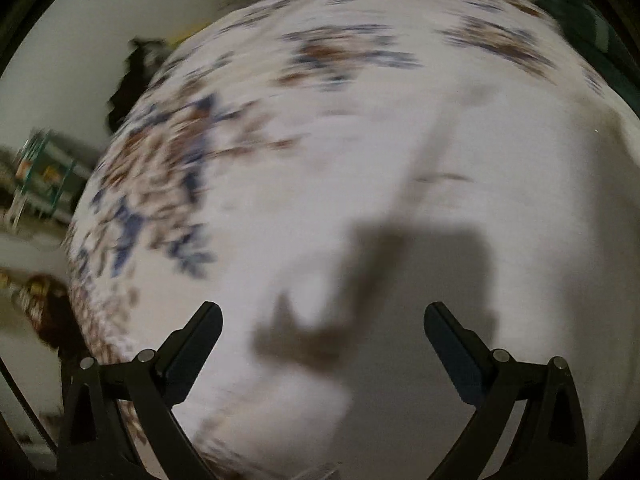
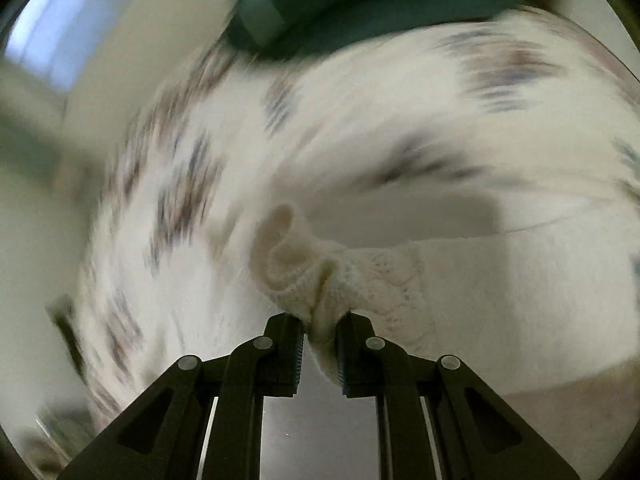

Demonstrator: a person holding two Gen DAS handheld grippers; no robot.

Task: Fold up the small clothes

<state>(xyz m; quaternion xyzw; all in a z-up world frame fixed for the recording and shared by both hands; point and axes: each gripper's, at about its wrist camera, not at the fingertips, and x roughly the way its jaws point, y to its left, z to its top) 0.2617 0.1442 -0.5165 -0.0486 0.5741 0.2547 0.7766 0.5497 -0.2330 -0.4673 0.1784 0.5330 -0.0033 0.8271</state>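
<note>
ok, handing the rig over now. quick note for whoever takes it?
Left tool: open, empty, over the white floral-print bedspread; nothing between its fingers.
Right tool: shut on a bunched edge of the cream knit garment, which trails off to the right over the bedspread.
A dark green cloth lies at the far edge.
Done: no finished fold visible; views are blurred.
Left: lay the knit flat, fold it, then the rest.

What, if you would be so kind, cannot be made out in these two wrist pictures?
- Left wrist view: the floral pattern of the white printed bedsheet is smeared by motion blur; the open left tongs hold nothing.
- Right wrist view: the cream knitted garment, pinched in the right tongs, runs off the right edge.
- Right wrist view: the dark green cloth is blurred and cropped at the top.
</note>
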